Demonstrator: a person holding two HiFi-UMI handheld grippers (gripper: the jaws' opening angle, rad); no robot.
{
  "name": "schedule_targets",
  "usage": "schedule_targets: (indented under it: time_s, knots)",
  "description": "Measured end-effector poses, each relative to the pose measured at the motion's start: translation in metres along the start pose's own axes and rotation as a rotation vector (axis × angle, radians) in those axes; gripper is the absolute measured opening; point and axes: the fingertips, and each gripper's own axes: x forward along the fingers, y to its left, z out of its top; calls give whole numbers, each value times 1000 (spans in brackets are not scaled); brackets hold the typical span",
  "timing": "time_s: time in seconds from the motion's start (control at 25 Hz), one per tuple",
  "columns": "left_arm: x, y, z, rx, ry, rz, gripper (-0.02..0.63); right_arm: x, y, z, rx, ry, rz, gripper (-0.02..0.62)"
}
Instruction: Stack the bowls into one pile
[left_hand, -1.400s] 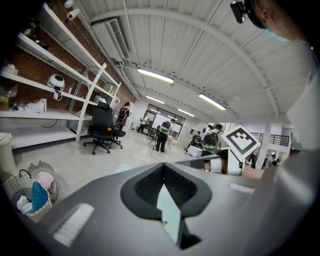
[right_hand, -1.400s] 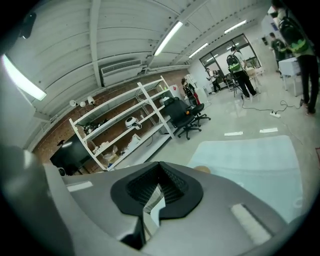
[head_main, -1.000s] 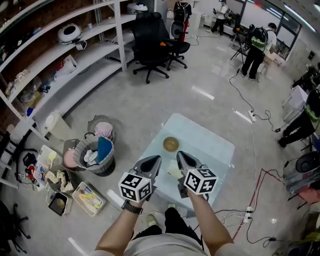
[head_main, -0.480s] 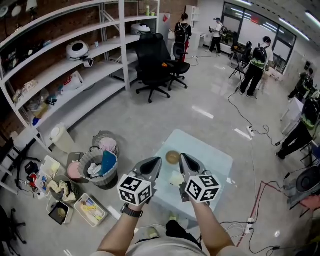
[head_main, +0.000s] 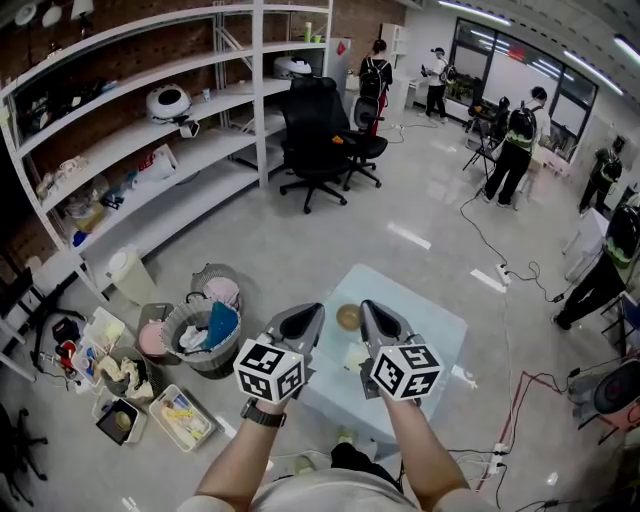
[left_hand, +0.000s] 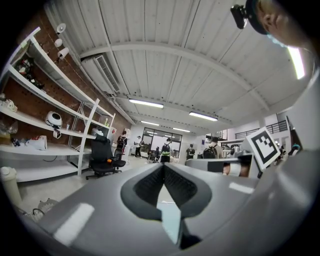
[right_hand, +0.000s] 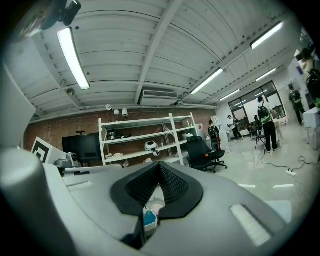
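Note:
In the head view a small tan bowl (head_main: 348, 317) and a pale cream bowl (head_main: 355, 355) sit apart on a low pale glass table (head_main: 430, 320). My left gripper (head_main: 315, 311) and right gripper (head_main: 366, 306) are held side by side above the table's near edge, short of the bowls. Both are shut, jaw tips meeting, with nothing held. The left gripper (left_hand: 162, 165) in its own view points out over the room and ceiling. The right gripper (right_hand: 160, 165) does likewise. Neither gripper view shows a bowl.
A waste bin (head_main: 200, 335) full of cloths and several trays of clutter (head_main: 180, 415) lie on the floor to the left. White shelving (head_main: 150, 130) and a black office chair (head_main: 320, 130) stand farther off. Cables (head_main: 500, 400) run along the floor on the right, and people (head_main: 520, 135) stand at the back.
The head view has lifted a little, showing more of the far room. Both grippers stay shut and side by side above the table's near edge. The bowls have not moved.

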Motion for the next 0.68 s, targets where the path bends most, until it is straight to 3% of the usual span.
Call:
schedule_targets:
  time_s: [0.68]
  knots:
    - [-4, -7, 1, 21, 0, 5, 6, -10, -5, -10, 14, 14, -9, 11]
